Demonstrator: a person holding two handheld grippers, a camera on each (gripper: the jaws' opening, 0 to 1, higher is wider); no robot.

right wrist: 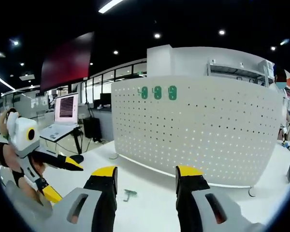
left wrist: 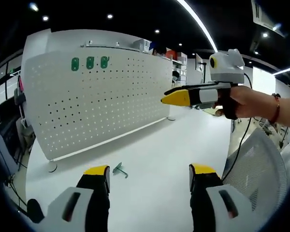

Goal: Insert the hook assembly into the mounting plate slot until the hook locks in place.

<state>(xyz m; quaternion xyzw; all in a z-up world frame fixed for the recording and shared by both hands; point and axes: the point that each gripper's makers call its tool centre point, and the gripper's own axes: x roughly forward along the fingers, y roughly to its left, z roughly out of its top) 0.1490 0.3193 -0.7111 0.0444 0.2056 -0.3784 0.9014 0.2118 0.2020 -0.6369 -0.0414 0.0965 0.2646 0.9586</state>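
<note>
A small green hook assembly point(left wrist: 120, 169) lies flat on the white table point(left wrist: 174, 145), just beyond my left gripper point(left wrist: 150, 171), whose jaws stand wide apart with nothing between them. Behind it a white perforated board point(left wrist: 96, 101) stands upright, with three green mounting plates point(left wrist: 89, 63) near its top edge. My right gripper point(left wrist: 174, 98) hangs in the air to the right, held by a hand. In the right gripper view the hook assembly point(right wrist: 129, 194) lies below and between the open right gripper point(right wrist: 147, 171) jaws. The board point(right wrist: 198, 125) carries the plates point(right wrist: 157, 92). The left gripper point(right wrist: 63, 180) is open.
A white mesh chair back point(left wrist: 261, 164) stands close on the right of the table. A laptop point(right wrist: 63, 113) sits on a stand beyond the table's left side. Shelves rise behind the board. The board's round foot point(left wrist: 52, 166) rests near the table's left edge.
</note>
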